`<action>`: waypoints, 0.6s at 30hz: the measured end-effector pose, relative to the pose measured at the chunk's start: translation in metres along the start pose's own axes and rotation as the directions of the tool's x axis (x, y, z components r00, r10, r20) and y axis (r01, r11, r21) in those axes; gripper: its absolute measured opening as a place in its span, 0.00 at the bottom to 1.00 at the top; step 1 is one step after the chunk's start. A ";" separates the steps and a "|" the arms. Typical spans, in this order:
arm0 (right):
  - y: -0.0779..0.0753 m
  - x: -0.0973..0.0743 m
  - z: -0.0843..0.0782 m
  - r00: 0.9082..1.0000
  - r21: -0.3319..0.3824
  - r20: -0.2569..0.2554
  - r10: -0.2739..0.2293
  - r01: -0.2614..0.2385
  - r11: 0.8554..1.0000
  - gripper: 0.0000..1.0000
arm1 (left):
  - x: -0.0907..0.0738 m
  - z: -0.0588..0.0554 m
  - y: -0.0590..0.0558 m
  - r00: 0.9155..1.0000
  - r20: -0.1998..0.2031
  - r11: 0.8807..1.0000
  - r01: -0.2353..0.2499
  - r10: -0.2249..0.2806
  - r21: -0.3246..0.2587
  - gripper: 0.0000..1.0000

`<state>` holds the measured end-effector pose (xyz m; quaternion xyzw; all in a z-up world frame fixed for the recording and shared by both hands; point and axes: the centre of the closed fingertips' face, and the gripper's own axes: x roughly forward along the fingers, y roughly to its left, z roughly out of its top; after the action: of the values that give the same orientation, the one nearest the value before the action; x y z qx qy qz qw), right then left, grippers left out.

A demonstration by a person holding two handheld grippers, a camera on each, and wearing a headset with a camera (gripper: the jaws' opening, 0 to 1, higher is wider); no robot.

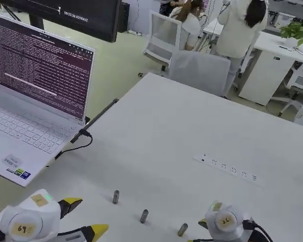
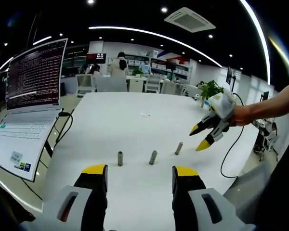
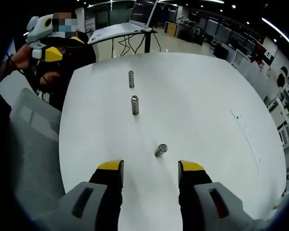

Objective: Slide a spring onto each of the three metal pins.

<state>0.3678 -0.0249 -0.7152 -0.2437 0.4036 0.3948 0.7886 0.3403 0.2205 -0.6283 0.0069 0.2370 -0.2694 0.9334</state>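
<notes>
Three short grey metal pins stand in a row on the white table (image 1: pixel 192 131): one (image 1: pixel 115 196) at left, one (image 1: pixel 144 216) in the middle, one (image 1: pixel 183 229) at right. In the right gripper view coils wrap the far pin (image 3: pixel 131 78) and the middle pin (image 3: pixel 134 104), and the near pin (image 3: pixel 160 150) leans a little. My left gripper (image 2: pixel 140 171) is open and empty, a short way in front of the row. My right gripper (image 3: pixel 151 166) is open and empty, just short of the near pin. The right gripper (image 2: pixel 196 139) also hovers beside the right-hand pin (image 2: pixel 178 147).
An open laptop (image 1: pixel 35 101) sits at the table's left edge with a black cable (image 1: pixel 76 143) running from it. A flush power strip (image 1: pixel 227 169) lies right of centre. Office chairs (image 1: pixel 199 70) and people stand beyond the far edge.
</notes>
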 end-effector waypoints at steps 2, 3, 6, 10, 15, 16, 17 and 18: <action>0.003 -0.007 -0.003 1.000 0.009 0.007 -0.010 0.010 1.000 0.45 | -0.001 0.000 0.001 1.000 0.001 1.000 0.001 -0.001 0.001 0.49; 0.005 -0.012 -0.004 1.000 0.018 0.017 -0.017 0.016 1.000 0.45 | -0.001 0.000 0.001 1.000 0.001 1.000 0.001 -0.001 0.003 0.49; 0.008 -0.024 -0.005 0.998 0.044 0.043 -0.036 0.034 0.998 0.47 | 0.000 0.002 0.004 1.000 0.003 1.000 0.001 -0.001 0.001 0.50; 0.013 -0.037 -0.006 0.995 0.082 0.075 -0.059 0.053 0.995 0.51 | 0.001 0.005 0.005 1.000 0.007 1.000 0.004 -0.004 0.004 0.50; 0.014 -0.058 -0.007 0.986 0.150 0.123 -0.111 0.092 0.984 0.53 | 0.002 0.010 0.008 1.000 0.012 1.000 0.008 -0.009 0.010 0.51; 0.014 -0.061 -0.006 0.984 0.165 0.134 -0.115 0.092 0.982 0.54 | 0.003 0.011 0.008 1.000 0.011 1.000 0.012 -0.012 0.012 0.51; 0.014 -0.066 -0.004 0.980 0.188 0.155 -0.125 0.095 0.978 0.54 | 0.003 0.011 0.009 1.000 0.010 1.000 0.013 -0.013 0.015 0.52; 0.014 -0.069 -0.004 0.977 0.197 0.165 -0.132 0.099 0.975 0.55 | 0.004 0.013 0.009 1.000 0.009 1.000 0.018 -0.018 0.022 0.52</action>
<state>0.3297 -0.0491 -0.6616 -0.1554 0.3526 0.3283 0.8624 0.3537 0.2247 -0.6199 0.0137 0.2301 -0.2802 0.9319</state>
